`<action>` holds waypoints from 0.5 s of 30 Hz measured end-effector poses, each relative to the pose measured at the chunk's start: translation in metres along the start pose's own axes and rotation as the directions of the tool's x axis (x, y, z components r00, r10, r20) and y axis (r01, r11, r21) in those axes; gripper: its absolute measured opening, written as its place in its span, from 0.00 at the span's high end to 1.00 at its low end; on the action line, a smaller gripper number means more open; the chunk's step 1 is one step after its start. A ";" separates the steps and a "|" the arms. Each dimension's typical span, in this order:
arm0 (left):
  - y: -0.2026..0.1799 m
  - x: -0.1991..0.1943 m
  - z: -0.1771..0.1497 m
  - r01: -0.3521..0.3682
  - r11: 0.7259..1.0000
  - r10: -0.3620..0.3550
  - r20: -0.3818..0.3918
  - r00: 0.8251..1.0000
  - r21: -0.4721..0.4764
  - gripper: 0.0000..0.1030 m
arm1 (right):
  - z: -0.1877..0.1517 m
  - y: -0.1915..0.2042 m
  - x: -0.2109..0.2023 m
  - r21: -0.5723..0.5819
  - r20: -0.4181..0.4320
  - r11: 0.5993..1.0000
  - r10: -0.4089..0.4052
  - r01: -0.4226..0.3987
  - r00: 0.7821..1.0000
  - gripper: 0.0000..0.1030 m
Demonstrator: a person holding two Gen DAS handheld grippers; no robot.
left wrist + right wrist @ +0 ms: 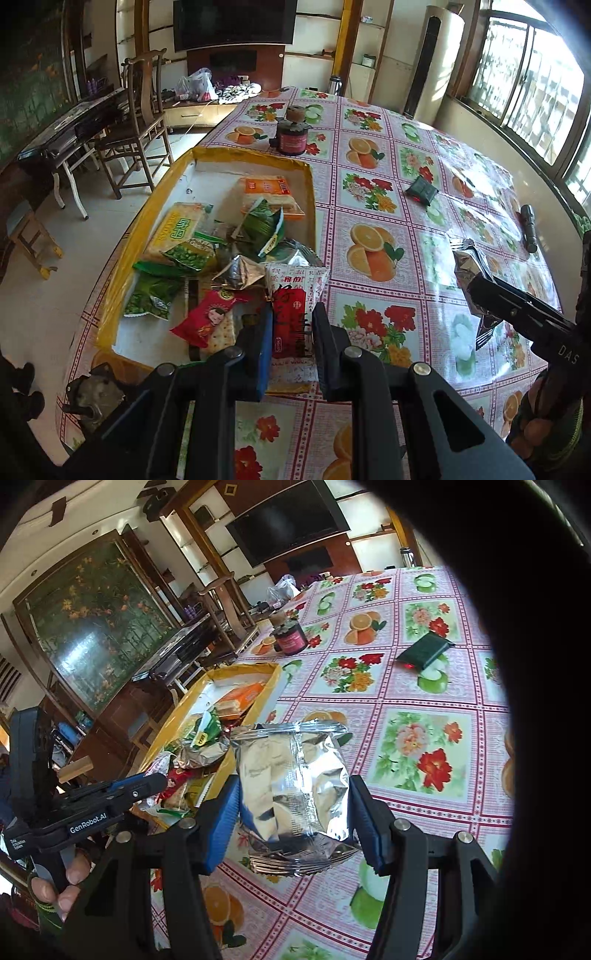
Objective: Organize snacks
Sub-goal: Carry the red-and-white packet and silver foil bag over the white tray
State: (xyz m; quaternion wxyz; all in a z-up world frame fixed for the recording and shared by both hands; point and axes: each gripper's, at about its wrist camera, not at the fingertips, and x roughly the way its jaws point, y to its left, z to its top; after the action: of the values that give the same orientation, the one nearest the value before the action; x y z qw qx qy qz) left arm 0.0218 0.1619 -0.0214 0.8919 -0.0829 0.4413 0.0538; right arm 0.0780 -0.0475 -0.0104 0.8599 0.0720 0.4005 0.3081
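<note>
A shallow yellow-rimmed box point(147, 229) on the table holds several snack packets: green pea bags point(188, 254), an orange cracker pack point(271, 197), a red packet point(207, 317). My left gripper point(291, 332) is shut on a red-and-white snack packet point(295, 310) at the box's near right corner. My right gripper point(293, 812) is shut on a silver foil bag point(291, 782), held upright above the tablecloth right of the box; the bag also shows in the left wrist view point(471, 269). The box shows in the right wrist view point(236, 672) too.
The table carries a fruit-and-flower tablecloth point(388, 184). A dark red jar point(291, 138) stands behind the box. A small black device point(421, 190) and a black flashlight point(529, 229) lie to the right. A wooden chair point(140, 122) stands off the table's left side.
</note>
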 end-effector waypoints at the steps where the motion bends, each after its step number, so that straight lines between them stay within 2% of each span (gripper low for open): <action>1: 0.004 0.000 0.000 -0.002 1.000 0.002 0.002 1.000 -0.006 0.82 | 0.002 0.004 0.002 -0.006 -0.001 1.000 0.005 -0.005 1.000 0.42; 15: 0.039 0.005 0.012 -0.027 0.998 0.028 0.014 1.000 -0.057 0.82 | 0.030 0.053 0.041 -0.056 -0.019 0.995 0.079 -0.080 0.997 0.42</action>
State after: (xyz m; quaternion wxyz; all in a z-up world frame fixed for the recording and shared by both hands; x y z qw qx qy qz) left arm 0.0274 0.2028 -0.0223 0.8916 -0.1014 0.4342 0.0793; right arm 0.0954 0.0226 0.0029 0.8453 0.0607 0.3956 0.3540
